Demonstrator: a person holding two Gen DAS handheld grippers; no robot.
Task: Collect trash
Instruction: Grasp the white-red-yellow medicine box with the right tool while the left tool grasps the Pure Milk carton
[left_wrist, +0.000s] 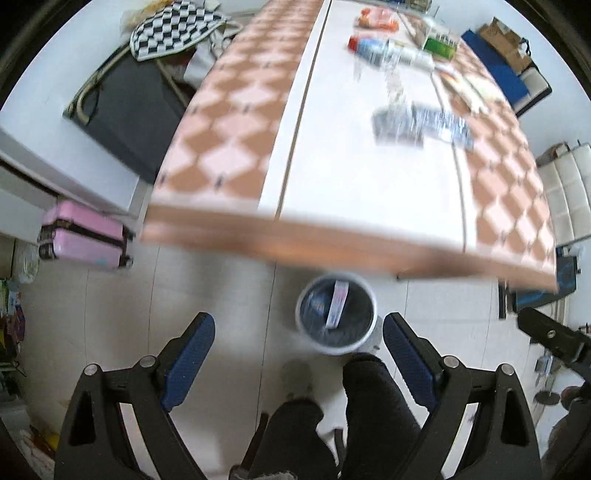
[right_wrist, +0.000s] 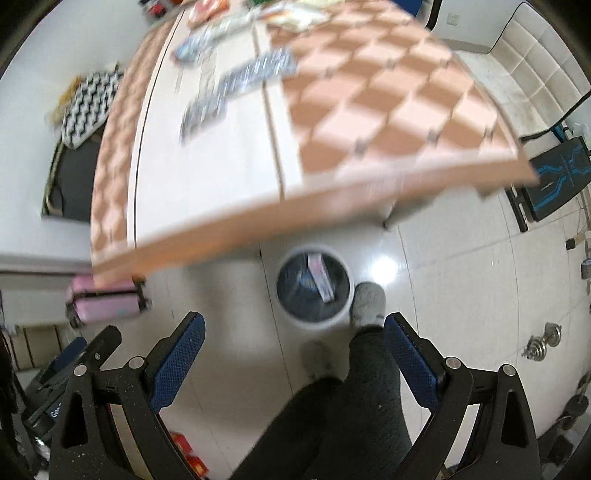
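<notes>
A white trash bin with a dark liner stands on the floor by the table's near edge; a pink-white wrapper lies inside. It also shows in the right wrist view. My left gripper is open and empty above the floor, just short of the bin. My right gripper is open and empty, also near the bin. On the table lie a silver foil wrapper, a plastic bottle and an orange packet. The foil wrapper also shows in the right wrist view. Both views are motion-blurred.
The table has a pink-brown checkered top with a white centre. The person's dark-trousered legs and slippered foot stand by the bin. A pink suitcase sits on the floor at left, a dark cabinet beyond it.
</notes>
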